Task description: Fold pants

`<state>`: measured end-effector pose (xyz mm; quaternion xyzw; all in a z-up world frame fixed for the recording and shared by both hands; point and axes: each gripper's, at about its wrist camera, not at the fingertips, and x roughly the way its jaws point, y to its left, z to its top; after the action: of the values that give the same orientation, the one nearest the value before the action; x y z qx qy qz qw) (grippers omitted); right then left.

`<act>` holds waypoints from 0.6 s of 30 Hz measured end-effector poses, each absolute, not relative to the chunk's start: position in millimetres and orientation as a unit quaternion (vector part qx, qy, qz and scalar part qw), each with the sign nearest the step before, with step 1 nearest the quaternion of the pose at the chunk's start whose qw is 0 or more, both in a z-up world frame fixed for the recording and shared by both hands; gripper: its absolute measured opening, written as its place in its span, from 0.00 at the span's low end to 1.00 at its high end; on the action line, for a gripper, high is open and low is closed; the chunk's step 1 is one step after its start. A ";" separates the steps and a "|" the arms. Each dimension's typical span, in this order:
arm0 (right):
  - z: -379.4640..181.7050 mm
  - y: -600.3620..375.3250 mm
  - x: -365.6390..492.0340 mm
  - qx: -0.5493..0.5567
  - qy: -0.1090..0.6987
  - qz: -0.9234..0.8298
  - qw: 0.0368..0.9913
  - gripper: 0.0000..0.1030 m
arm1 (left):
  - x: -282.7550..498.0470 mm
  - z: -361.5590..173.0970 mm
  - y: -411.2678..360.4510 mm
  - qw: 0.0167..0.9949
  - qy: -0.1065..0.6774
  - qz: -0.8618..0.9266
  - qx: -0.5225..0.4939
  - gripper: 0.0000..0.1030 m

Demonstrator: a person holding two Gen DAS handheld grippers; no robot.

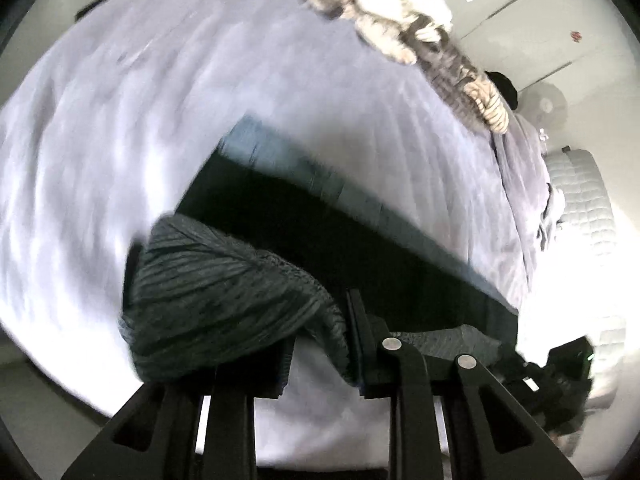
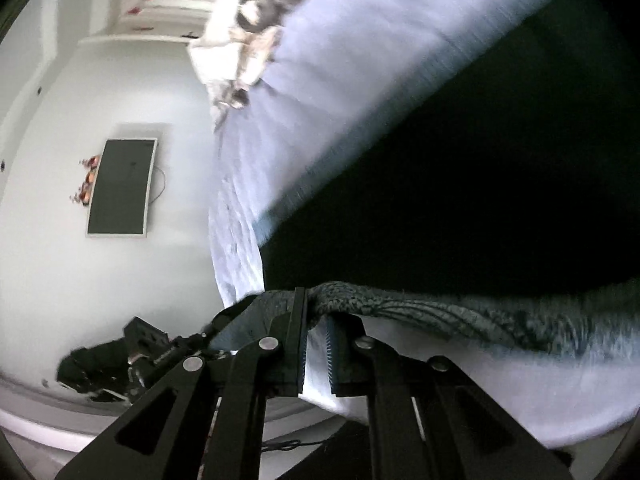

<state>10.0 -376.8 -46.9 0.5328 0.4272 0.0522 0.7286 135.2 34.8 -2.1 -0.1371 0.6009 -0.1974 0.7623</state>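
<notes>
A lavender bedspread [image 1: 100,128] carries the dark pants [image 1: 320,220]. Both claws — left gripper [image 1: 320,344], right gripper [image 2: 316,320] — clench the ribbed waistband [image 1: 208,280], lifted above it; next, probably, carry it evenly across.

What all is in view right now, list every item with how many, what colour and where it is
pants: one pair, dark grey-green ribbed knit, lifted above the bed, an edge clamped in each gripper
bed cover: one, pale lavender, spread over the bed
blanket: one, fluffy white and grey, along the far edge of the bed
wall screen: one, dark with a white frame, on the white wall
quilted item: one, white, off the bed's end
left gripper: one, black, shut on the pants
right gripper: one, black, shut on the pants, also seen low right in the left wrist view
</notes>
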 end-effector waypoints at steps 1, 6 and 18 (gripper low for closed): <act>-42.9 -383.3 27.2 0.520 0.429 0.055 0.737 0.09 | 150.6 -5.6 28.0 0.767 0.598 -0.195 -0.127 0.32; -60.8 -400.1 104.2 0.481 0.463 0.039 0.743 0.09 | 212.1 -37.5 13.5 0.789 0.586 -0.162 -0.089 0.66; -119.5 -406.8 142.6 0.478 0.514 -0.048 0.710 0.65 | 273.4 -72.4 24.3 0.793 0.600 -0.102 0.005 0.76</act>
<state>142.6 -406.8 -119.5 0.4783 0.5145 -0.0482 0.7101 273.4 24.3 -72.4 0.0045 0.5999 -0.1023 0.7935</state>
